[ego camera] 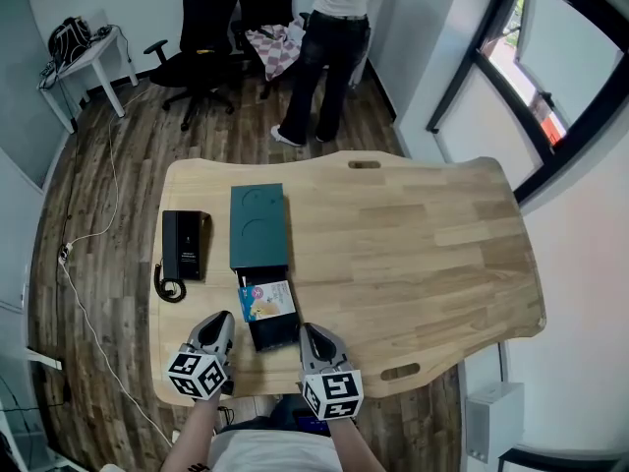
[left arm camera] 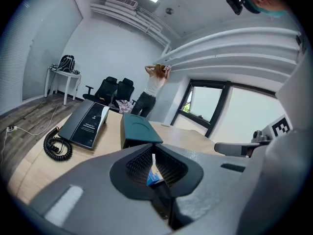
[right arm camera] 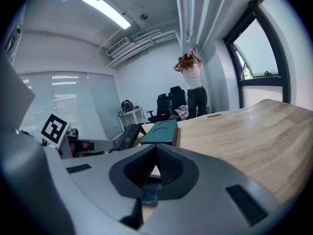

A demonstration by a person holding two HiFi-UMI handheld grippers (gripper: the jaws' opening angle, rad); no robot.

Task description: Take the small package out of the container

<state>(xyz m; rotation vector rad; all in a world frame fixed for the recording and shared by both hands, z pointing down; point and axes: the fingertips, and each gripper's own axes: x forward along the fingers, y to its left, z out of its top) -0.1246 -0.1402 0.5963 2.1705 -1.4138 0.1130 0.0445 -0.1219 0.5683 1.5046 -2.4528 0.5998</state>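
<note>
Head view shows a pale wooden table (ego camera: 423, 244) with rounded edges; on it lies a smooth, dark teal, rectangular container (ego camera: 257, 226), its black drawer (ego camera: 276, 333) slid out; the small package (ego camera: 266, 301), flat, light blue with colourful print, lies in this drawer; left gripper (ego camera: 221, 323) and right gripper (ego camera: 312, 334) flank the drawer, both clenched, holding nothing.

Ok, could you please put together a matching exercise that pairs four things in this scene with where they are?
Things:
1. telephone
2. teal container
3. small package
4. office chairs

Places:
A. in the pulled-out black tray
B. beyond the far edge of the table
C. nearest the table's left edge
D. just right of the telephone

Pairs: 1-C, 2-D, 3-A, 4-B
</note>
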